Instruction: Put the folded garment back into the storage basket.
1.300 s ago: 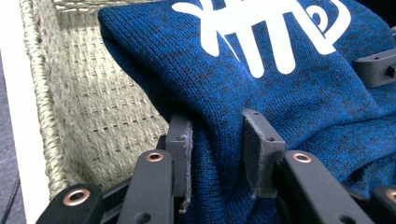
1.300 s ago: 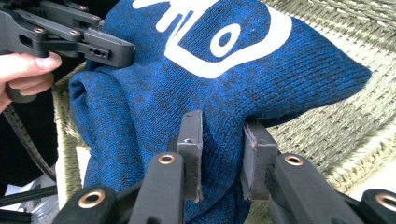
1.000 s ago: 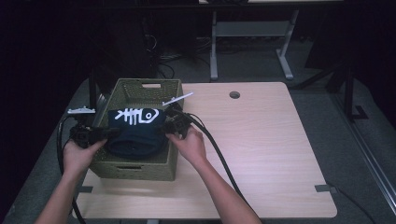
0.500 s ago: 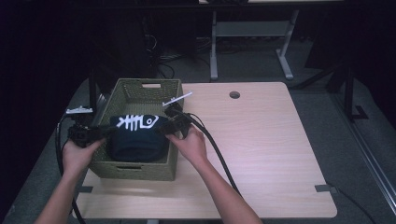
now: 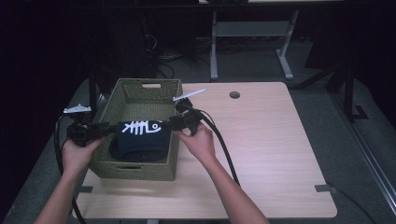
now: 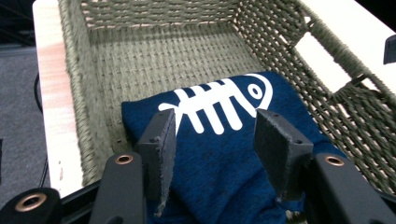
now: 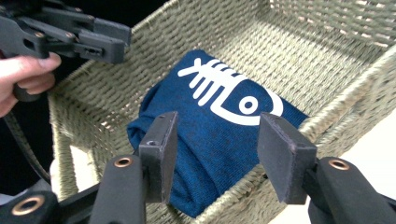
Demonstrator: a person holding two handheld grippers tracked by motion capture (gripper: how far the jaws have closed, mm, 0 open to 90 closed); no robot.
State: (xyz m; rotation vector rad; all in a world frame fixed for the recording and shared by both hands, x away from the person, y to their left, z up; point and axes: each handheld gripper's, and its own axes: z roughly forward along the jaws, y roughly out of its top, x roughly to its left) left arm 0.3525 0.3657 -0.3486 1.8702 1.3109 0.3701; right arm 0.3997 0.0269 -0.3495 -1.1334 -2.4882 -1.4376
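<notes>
At a pale wooden table [image 5: 280,154], we hold a gripper in each hand over a woven basket [image 5: 140,91] standing near the left edge. A folded navy shirt [image 5: 140,142] with a white fishbone print lies flat on the basket's floor, at the near end. Our left gripper [image 5: 105,129] sits at the basket's left rim, our right gripper [image 5: 173,122] at its right rim, the shirt between them. Both sets of jaws have just been opening and now stand about half apart, gripping nothing; in each gripper view the shirt [image 6: 224,140] [image 7: 219,135] lies loose just beyond and below the pads.
</notes>
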